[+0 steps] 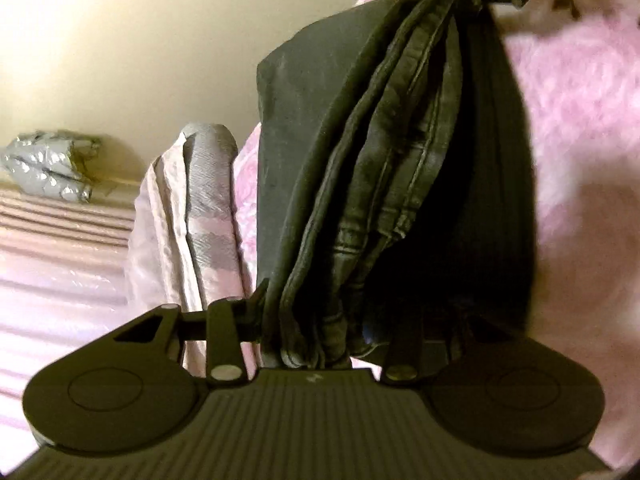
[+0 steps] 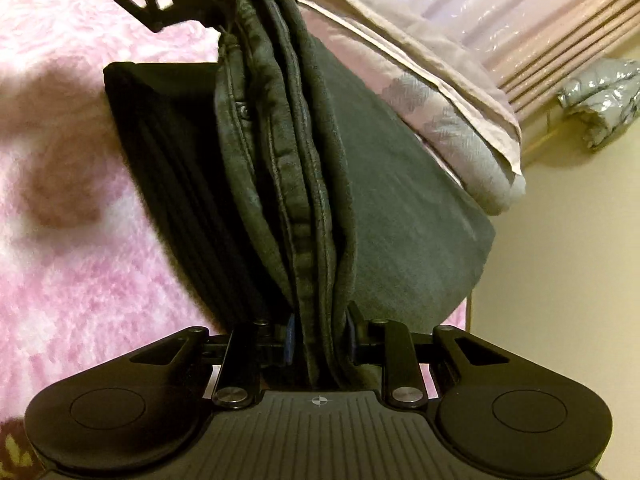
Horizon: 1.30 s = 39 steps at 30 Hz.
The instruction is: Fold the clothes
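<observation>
Jeans clamped between both hand-held grippers

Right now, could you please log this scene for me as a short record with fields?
garment: dark grey jeans, bunched in folds, stretched between the two grippers
left gripper: shut on one end of the jeans
right gripper: shut on the other end
surface below: pink fluffy blanket
nearby: folded pink and grey cloth at the blanket's edge
background: silver padded item on the floor
</observation>
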Each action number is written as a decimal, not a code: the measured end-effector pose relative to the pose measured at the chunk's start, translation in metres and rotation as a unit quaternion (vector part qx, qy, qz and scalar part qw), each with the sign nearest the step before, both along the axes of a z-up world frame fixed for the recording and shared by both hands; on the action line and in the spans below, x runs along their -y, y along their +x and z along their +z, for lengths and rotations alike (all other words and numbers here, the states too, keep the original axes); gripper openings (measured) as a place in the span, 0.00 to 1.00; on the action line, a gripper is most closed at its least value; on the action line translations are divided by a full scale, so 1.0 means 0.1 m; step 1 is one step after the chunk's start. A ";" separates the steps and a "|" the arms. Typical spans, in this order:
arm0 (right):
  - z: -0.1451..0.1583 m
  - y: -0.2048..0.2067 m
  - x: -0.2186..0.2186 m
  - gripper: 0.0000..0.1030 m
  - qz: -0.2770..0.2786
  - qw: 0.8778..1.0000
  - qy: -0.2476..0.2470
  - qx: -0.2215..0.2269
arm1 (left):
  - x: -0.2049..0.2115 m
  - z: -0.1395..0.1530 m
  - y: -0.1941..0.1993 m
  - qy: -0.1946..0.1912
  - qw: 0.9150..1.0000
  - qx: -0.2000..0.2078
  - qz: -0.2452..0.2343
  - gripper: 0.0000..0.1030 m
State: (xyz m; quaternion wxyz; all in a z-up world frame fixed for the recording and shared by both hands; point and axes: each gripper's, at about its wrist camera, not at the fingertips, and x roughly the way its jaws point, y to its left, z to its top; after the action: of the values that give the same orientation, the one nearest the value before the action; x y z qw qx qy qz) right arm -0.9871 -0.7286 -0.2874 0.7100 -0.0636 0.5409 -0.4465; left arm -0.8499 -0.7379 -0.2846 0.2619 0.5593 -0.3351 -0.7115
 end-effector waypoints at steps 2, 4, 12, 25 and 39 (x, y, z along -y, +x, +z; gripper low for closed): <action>-0.02 0.03 0.02 0.23 0.001 1.000 0.002 -0.001 | 0.00 -0.17 0.06 0.041 0.999 0.007 0.001 0.40; -0.02 0.03 0.00 0.23 0.005 1.000 0.007 -0.006 | -0.09 -0.29 0.10 0.059 0.998 0.008 0.000 0.42; 0.18 -0.05 -0.13 0.24 0.013 1.000 0.027 -0.010 | -0.17 -0.08 0.22 0.090 0.995 -0.023 0.048 0.50; 0.71 -0.11 0.35 0.24 -0.088 0.967 0.127 0.204 | 0.87 0.69 0.40 0.278 0.892 -0.253 0.252 0.38; 0.61 -0.41 0.53 0.24 -0.172 0.942 0.140 0.253 | 0.89 0.32 0.24 0.339 0.864 -0.231 0.292 0.27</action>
State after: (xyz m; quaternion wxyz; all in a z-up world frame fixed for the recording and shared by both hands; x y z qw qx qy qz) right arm -1.0282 -0.7816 -0.2265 0.7375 0.2458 0.4033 -0.4828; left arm -0.8254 -0.8273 -0.2530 0.3216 0.5055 0.1754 -0.7812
